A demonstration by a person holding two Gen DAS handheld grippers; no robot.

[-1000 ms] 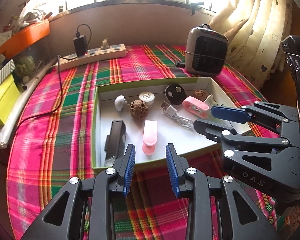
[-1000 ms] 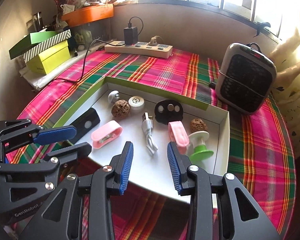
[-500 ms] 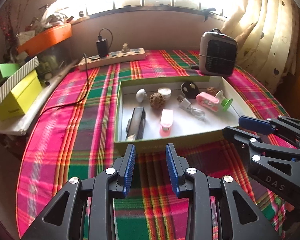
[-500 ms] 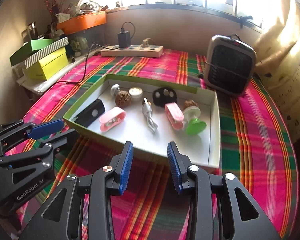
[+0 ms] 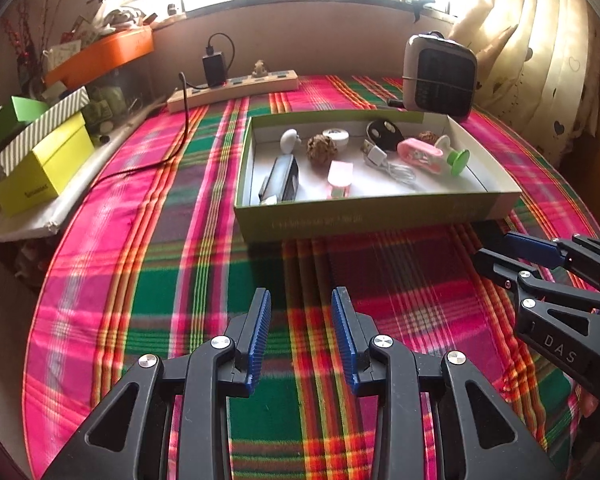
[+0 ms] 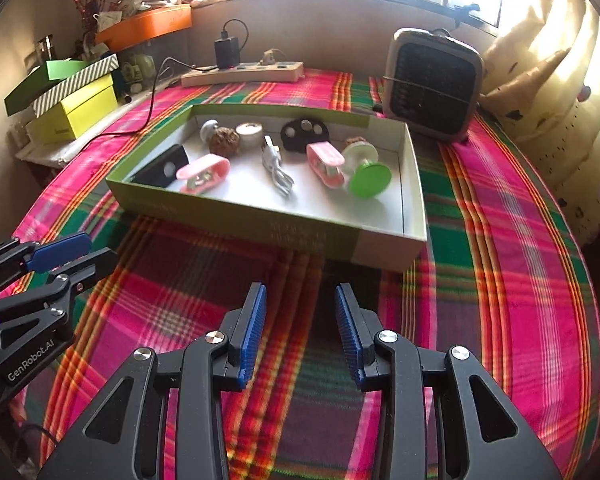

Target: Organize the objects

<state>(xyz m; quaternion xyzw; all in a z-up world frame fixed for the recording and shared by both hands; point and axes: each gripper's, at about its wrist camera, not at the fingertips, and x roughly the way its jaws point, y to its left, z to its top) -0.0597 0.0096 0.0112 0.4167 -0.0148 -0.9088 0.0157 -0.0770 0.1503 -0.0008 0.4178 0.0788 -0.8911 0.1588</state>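
Note:
A shallow green-and-white box (image 5: pixel 364 216) (image 6: pixel 260 224) lies on the plaid cloth and holds several small things: a black case (image 5: pixel 282 178), two pink clips (image 6: pixel 202 172) (image 6: pixel 326 162), a white cable (image 6: pixel 276 166), a brown nut (image 5: pixel 321 148) and a green-based spool (image 6: pixel 370 178). My left gripper (image 5: pixel 300 300) hovers over the cloth in front of the box, open, nothing between its blue pads. My right gripper (image 6: pixel 300 296) is likewise open and empty, short of the box's near wall. Each gripper shows at the other view's edge (image 5: pixel 496 246) (image 6: pixel 96 250).
A small grey heater (image 6: pixel 432 84) stands behind the box on the right. A power strip (image 5: pixel 236 88) with a black charger and cord lies at the back. Stacked yellow and green boxes (image 5: pixel 40 156) sit on a ledge at left. Curtains (image 6: pixel 560 80) hang at right.
Both grippers have drawn back from over the box toward the near side of the table; the box now lies farther ahead. Jaw gaps are unchanged and the box's contents have not moved.

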